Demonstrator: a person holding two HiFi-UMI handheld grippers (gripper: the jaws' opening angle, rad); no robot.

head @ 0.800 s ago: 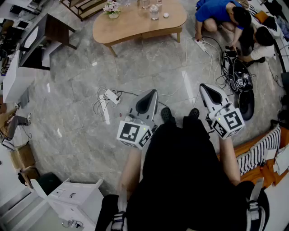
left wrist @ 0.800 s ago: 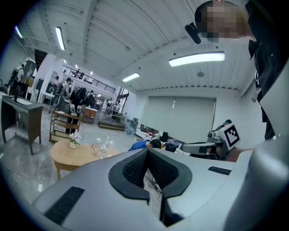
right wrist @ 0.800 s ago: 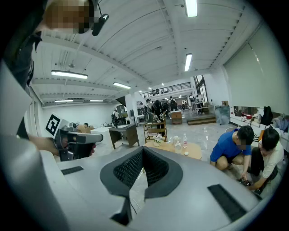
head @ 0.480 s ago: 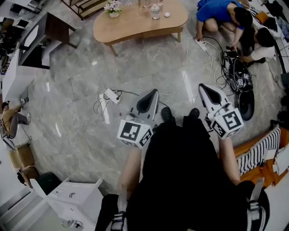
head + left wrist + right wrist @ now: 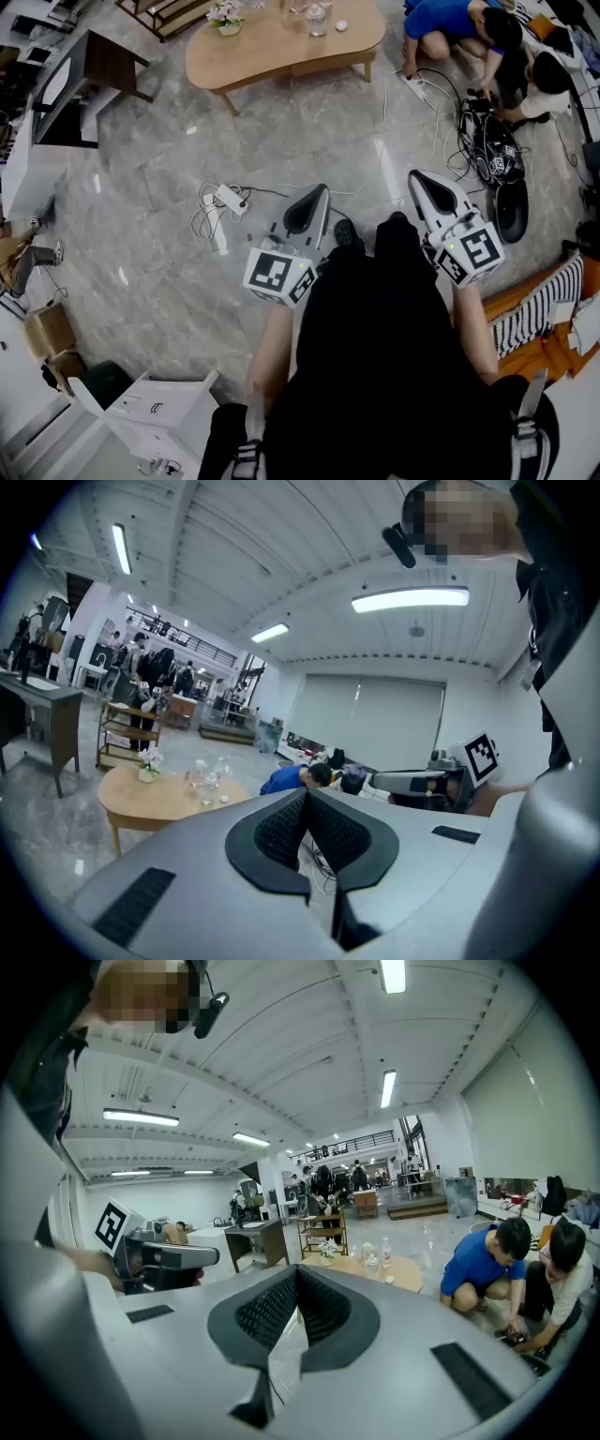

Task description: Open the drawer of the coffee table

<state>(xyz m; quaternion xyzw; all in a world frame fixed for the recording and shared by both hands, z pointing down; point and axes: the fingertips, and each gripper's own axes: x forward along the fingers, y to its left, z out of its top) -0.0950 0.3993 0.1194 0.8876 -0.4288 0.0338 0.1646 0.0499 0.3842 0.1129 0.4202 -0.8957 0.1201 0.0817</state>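
Left tool: the left tool [image 5: 317, 191] is held level in front of us. Its jaws are pressed together with nothing between them.

Right tool: the right tool [image 5: 419, 178] is the same, pads closed on each other and empty.

Table: the table [image 5: 272, 49] stands well apart from us across the floor [image 5: 309, 131], at about 11 o'clock in the head view. Neither tool is near it.

Drawer: we cannot pick out a drawer front or handle on the side facing us. We judge the task has not really begun and the approach is yet to be made.

Risk, floor: a power strip [image 5: 230, 198] with a loose white cord lies at 10 o'clock from the left tool, close to a straight line towards the table. We could catch a foot in it if we walk while watching the tools.

Risk, people: two people [image 5: 448, 26] crouch at 1 o'clock beside the table's right end, with a tangle of cables [image 5: 487, 150] by them. If the drawer is at that end, we would have little room to work.

Risk, tabletop: bottles [image 5: 316, 19] and a flower pot [image 5: 225, 13] stand on top. A sharp pull could slide the table on the glossy floor and tip them over.

Risk, grip: both tools are closed, so if we reach the handle like this they only bump it. We would have to open one first, and we may also have to walk round to find the drawer.
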